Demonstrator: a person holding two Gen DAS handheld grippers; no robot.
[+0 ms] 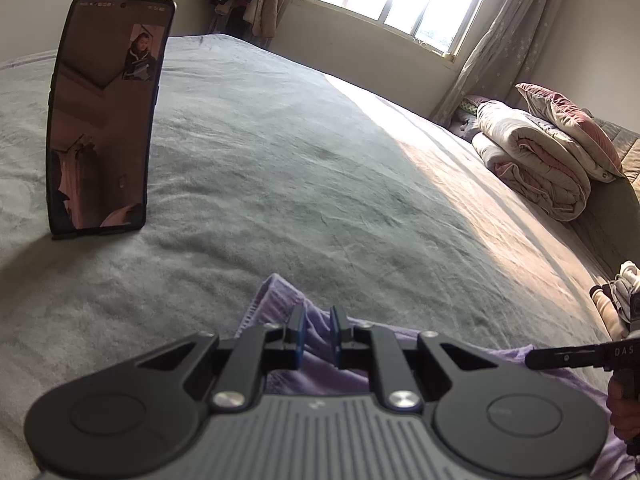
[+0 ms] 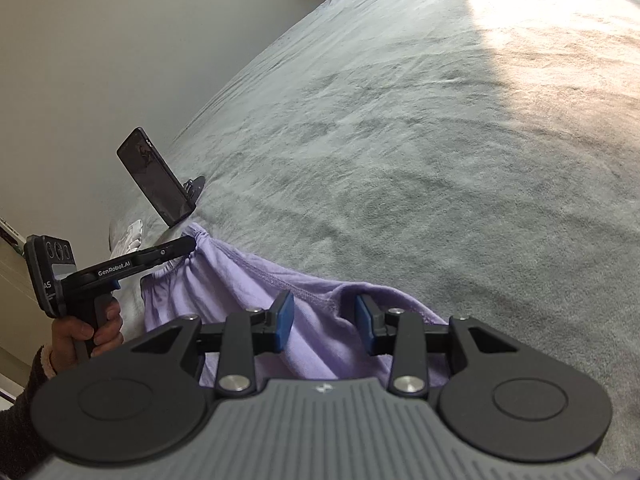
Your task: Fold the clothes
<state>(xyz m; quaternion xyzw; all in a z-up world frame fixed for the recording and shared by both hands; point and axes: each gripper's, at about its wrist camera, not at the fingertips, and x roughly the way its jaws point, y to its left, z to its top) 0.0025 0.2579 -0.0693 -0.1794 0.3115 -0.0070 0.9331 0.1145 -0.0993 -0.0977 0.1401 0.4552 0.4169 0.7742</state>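
Left gripper [image 2: 188,245] pinching waistband of purple garment [image 2: 320,320]; right gripper [image 2: 325,322] half-open, straddling hem, no grip.

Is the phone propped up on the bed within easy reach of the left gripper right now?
Probably not straight away. Nothing lies between them, only bare grey bedspread, but the left gripper is at the purple garment, and the phone stands well beyond it.
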